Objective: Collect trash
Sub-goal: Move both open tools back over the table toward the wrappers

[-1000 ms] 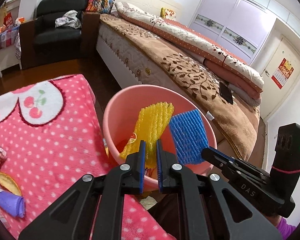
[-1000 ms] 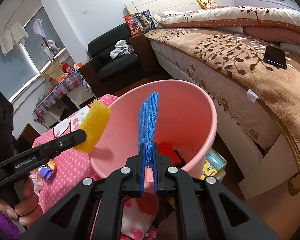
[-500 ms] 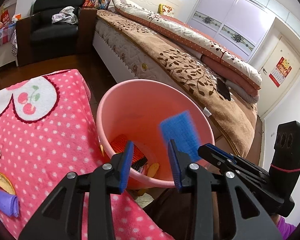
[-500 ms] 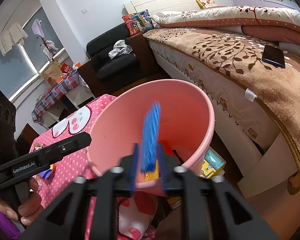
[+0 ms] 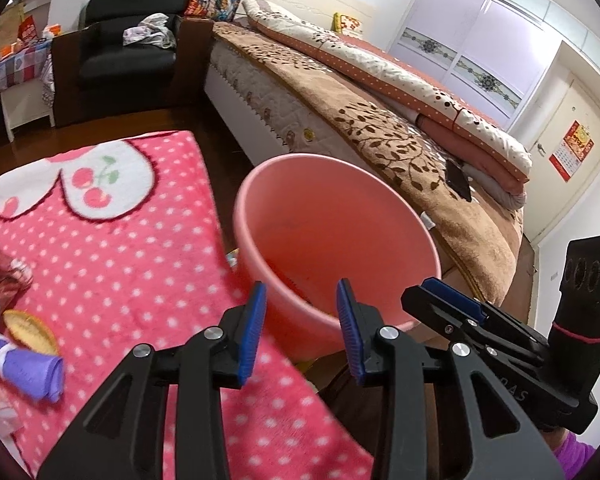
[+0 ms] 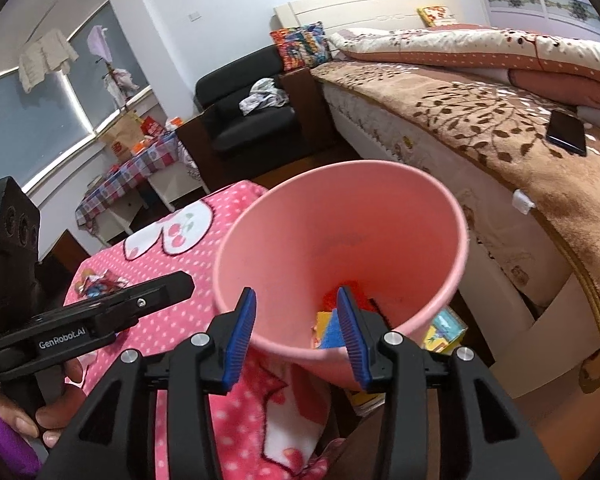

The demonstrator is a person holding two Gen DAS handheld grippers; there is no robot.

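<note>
Both tongs are over the pink bucket [image 6: 340, 240] and I've got nothing in either one. My left gripper [image 5: 302, 320] stands with its jaws spread wide and empty at the near rim; my right gripper [image 6: 296, 324] is just as wide apart, also empty, looking straight down the bucket's mouth. Deep inside, just ahead of the right fingertips, I see the blue sponge [image 6: 332, 334] lying against a yellow piece [image 6: 323, 318] and something red [image 6: 350, 292].

More trash waits to the left of my left tongs, on the pink dotted blanket [image 5: 120, 248]: a purple roll [image 5: 24, 364], a tan scrap [image 5: 30, 330], a crinkled wrapper [image 5: 6, 272]. I judge the next pick is there, so I'd swing left with jaws kept wide and come down square on one piece.

Readable writing: "GenRobot.AI" on the left tool's side, seen from the right camera.
</note>
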